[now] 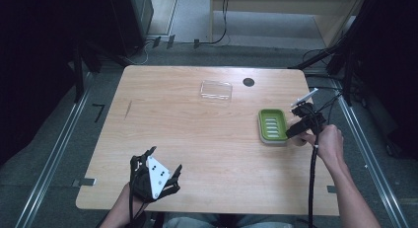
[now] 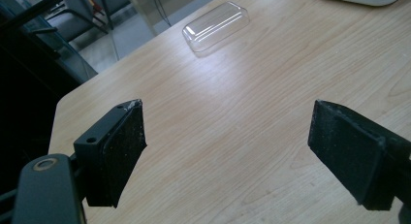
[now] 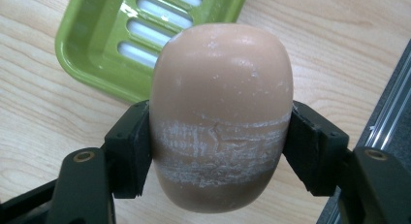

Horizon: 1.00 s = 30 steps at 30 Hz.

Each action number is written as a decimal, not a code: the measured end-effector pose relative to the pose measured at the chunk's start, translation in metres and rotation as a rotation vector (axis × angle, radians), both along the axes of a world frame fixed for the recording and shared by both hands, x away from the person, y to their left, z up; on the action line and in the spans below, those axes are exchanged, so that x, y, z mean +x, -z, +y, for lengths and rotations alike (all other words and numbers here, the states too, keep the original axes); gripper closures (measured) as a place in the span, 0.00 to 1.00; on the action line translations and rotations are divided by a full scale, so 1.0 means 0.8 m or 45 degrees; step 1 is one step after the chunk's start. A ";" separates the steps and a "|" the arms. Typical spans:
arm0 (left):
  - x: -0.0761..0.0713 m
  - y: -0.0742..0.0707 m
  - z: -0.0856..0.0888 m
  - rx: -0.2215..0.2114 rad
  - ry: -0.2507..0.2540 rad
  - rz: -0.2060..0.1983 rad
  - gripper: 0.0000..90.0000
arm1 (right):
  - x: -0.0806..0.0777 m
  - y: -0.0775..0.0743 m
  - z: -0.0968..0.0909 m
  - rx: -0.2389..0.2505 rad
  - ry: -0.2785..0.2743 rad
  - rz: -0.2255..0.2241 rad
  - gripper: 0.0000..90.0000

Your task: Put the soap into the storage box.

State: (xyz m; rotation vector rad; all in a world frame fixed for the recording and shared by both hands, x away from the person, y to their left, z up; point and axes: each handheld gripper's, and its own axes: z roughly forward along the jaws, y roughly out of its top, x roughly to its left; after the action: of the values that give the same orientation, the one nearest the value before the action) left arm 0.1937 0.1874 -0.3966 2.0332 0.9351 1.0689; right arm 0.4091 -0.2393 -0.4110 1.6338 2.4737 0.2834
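- my right gripper (image 3: 220, 151) is clamped on a bar of soap (image 3: 221, 115); in the right gripper view both black pads press against its sides, and the bar stands up between them.
- the soap is rounded, peach-coloured and smooth on its upper part, with a band of whitish scuffs and fine cracks across the middle at pad height.
- that same view puts the soap just in front of a green soap dish (image 3: 92, 44), above the table and not in the dish.
- the dish is glossy plastic, rectangular with rounded corners, with long slots in its floor showing pale through.
- from the high view my right gripper (image 1: 301, 124) sits at the right edge of the dish (image 1: 272, 125), near the table's right side; the soap itself is too hidden by gripper and hand there to make out.
- my left gripper (image 2: 228, 156) has its jaws wide apart with nothing between them; the pads are matte black and slightly dusty.
- in the high view my left gripper (image 1: 154, 176) rests near the front edge of the table (image 1: 197, 134), well apart from the dish.
- the left gripper view shows a clear plastic lid (image 2: 216, 26), rounded and box-shaped, lying flat on the far part of the table; the high view places the lid (image 1: 216, 90) near a dark round hole (image 1: 248, 82).
- the table is pale wood grain; nothing lies between soap and dish.
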 end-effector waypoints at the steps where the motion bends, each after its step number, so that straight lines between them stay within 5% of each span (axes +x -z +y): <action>1: 0.000 0.000 0.000 -0.001 0.003 0.002 0.16 | 0.000 0.000 0.000 0.000 0.000 0.000 0.37; 30: -0.001 0.000 0.000 0.002 0.008 -0.002 0.16 | 0.030 -0.020 0.028 0.045 -0.026 -0.067 0.37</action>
State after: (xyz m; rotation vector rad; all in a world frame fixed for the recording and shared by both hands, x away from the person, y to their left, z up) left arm 0.1932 0.1877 -0.3968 2.0353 0.9264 1.0680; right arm 0.4328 -0.2165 -0.3954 1.5939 2.4614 0.3705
